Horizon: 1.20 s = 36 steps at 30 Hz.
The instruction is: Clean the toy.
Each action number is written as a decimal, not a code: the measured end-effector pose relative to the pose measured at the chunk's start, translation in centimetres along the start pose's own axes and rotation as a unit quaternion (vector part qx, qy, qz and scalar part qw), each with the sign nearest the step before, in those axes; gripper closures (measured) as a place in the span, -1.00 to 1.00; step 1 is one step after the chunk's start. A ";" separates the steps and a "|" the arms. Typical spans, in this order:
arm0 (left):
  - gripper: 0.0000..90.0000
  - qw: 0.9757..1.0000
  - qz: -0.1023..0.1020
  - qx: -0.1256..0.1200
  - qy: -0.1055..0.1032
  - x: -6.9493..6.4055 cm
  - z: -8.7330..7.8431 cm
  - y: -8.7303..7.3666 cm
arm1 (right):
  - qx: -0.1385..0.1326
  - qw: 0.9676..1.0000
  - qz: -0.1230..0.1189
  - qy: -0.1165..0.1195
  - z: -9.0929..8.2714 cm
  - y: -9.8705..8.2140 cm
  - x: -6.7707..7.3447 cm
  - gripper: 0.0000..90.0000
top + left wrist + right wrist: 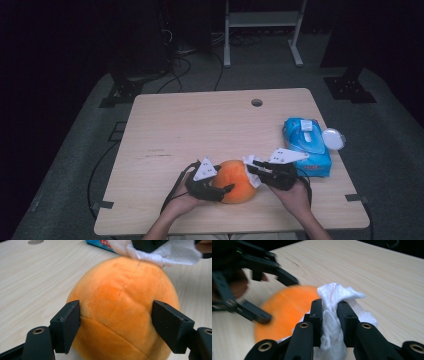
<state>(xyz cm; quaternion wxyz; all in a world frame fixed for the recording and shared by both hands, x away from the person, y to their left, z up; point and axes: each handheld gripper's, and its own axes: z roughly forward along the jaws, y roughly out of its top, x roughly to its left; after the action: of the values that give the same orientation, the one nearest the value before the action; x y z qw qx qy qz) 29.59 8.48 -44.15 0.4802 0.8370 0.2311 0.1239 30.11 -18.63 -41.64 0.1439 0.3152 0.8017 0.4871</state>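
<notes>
Fingers of my left gripper (116, 325) straddle the orange plush ball (123, 312) at the table's near edge, pads barely touching, while my right gripper (331, 315) pinches the white tissue (337, 300) against it — wiping harder could roll it free.

You'll find print only on the blue tissue pack (306, 145): a red strip with white characters along its side, too small and blurred to read.

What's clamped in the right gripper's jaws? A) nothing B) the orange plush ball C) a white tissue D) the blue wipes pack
C: in the right gripper view, the right gripper has its jaws pinched on a bunched white tissue, which lies against the orange plush ball.
</notes>
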 end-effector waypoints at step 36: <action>-0.40 0.999 -0.026 -0.026 -0.021 0.7 -0.4 -0.2 | -0.046 0.996 0.055 0.053 0.3 0.4 0.4 0.67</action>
<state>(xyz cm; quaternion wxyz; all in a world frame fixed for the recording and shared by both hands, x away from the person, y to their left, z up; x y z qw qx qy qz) 29.96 9.23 -44.14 0.5095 0.8206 0.2389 0.0996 30.16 -18.02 -41.40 0.0877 0.3258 0.7665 0.5466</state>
